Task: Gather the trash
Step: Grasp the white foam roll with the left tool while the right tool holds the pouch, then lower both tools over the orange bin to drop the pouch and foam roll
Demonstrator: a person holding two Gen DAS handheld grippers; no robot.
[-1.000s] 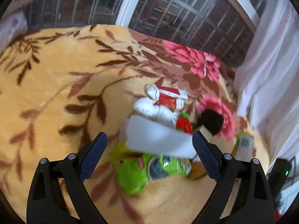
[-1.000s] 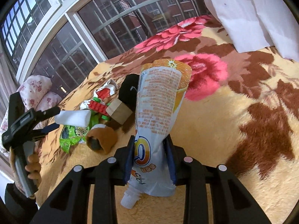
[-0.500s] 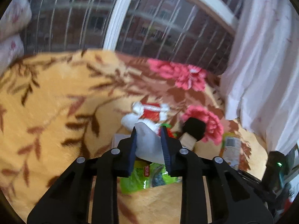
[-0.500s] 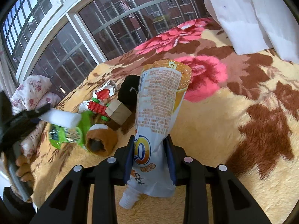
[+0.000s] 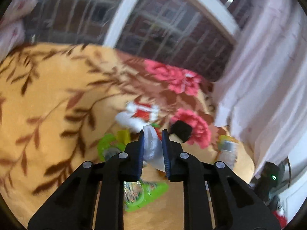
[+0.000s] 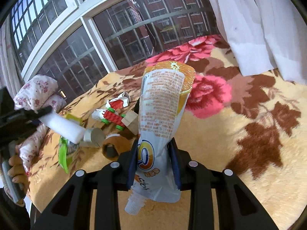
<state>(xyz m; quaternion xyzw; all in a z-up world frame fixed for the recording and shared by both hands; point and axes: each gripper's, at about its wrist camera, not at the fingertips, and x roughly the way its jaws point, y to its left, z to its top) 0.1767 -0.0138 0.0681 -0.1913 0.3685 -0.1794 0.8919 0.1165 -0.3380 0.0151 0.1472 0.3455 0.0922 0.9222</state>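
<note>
Trash is already in both grippers. Nearest in the right wrist view, the right gripper (image 6: 154, 164) is clamped on a juice pouch (image 6: 163, 115), jaws pinching its narrow lower part just above the spout, which points down at the bottom centre of the frame. The pouch stands up through the middle of the picture, creased and flattened, so I'd judge it nearly empty: light, soft and slick, liable to fold or slide unless held at that stiffer neck where it is gripped now.

At the left edge of that view the left gripper (image 5: 153, 145) holds a white wad (image 6: 64, 127) off the blanket; in its own blurred view the jaws are nearly closed with the wad squeezed between them. It looks like tissue or foam, I can't tell which. Either way it should weigh almost nothing and crush easily, so a mid-body pinch is enough.

Beyond, left of centre on the flowered blanket (image 6: 211, 149), lies the remaining pile: a green wrapper (image 6: 63, 153), a brown tape roll (image 6: 110, 146), a cardboard tube (image 6: 95, 137), a wooden block (image 6: 131, 122), a red toy with green wheels (image 6: 113, 116), and a torn red-and-white wrapper (image 6: 119, 101) farther back. The wrappers look thin and crinkly, best nipped at an edge standing up from the pile.

Farthest, pillows (image 6: 36, 88) sit at the left under the window (image 6: 115, 32), with a curtain (image 6: 255, 23) at upper right.
</note>
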